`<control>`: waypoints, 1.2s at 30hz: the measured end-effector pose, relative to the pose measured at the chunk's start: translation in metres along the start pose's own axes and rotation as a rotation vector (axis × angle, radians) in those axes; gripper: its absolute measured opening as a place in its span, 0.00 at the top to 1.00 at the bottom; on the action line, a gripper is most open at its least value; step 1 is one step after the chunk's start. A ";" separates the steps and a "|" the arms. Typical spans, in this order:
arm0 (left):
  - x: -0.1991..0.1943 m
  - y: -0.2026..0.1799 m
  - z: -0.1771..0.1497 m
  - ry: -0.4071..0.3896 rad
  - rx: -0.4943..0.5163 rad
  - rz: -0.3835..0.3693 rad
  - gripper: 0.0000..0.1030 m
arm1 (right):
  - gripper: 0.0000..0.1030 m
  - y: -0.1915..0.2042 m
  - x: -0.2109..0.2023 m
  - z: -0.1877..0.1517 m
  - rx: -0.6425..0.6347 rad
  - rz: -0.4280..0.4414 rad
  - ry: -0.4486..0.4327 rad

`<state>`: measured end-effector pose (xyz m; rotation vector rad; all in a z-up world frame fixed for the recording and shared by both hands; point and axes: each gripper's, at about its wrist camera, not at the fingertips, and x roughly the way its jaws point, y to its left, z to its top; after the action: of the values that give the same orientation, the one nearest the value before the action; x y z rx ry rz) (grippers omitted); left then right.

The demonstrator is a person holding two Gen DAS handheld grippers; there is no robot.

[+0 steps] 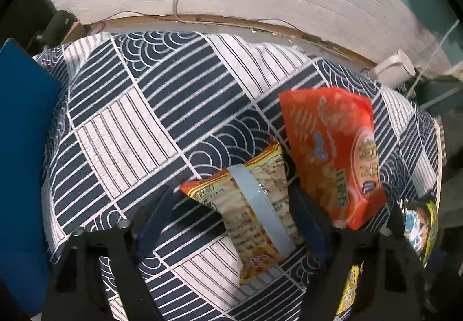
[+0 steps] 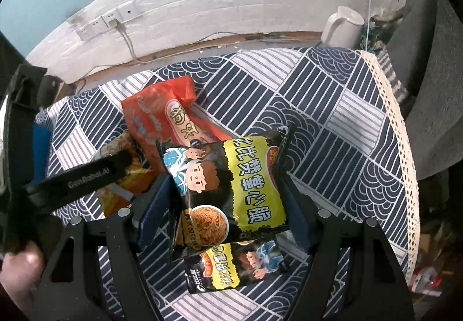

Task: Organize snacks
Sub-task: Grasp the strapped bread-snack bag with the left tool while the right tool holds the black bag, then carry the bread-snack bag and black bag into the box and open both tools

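While the right claw [image 2: 228,193] clamps the black snack bag [image 2: 231,190], the left claw [image 1: 231,205] straddles the yellow packet [image 1: 254,211] unclamped; closing comes next.

Red packet [image 1: 332,153] lying flat on the patterned cloth, partly overlapping the orange-yellow packet [image 1: 254,216] lying back side up beside it. Black-and-yellow packet [image 2: 228,190] sitting tilted between the right tongs. Second black-and-yellow packet [image 2: 234,266] lying flat below it.
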<state>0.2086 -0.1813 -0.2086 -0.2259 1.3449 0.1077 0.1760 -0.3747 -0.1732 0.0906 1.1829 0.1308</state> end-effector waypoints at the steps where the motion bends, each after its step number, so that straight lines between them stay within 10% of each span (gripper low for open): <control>1: 0.000 0.000 -0.001 0.004 0.009 -0.013 0.42 | 0.27 0.000 0.000 0.000 -0.001 0.002 0.000; 3: 0.000 -0.001 -0.004 0.014 0.026 -0.046 0.63 | 0.27 0.002 0.000 -0.001 -0.002 0.008 -0.001; 36: -0.138 0.070 -0.057 -0.251 0.180 0.069 0.64 | 0.27 0.088 -0.093 -0.025 -0.109 0.031 -0.136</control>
<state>0.1092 -0.1187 -0.0931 -0.0129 1.1052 0.0693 0.1131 -0.3011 -0.0854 0.0215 1.0372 0.2133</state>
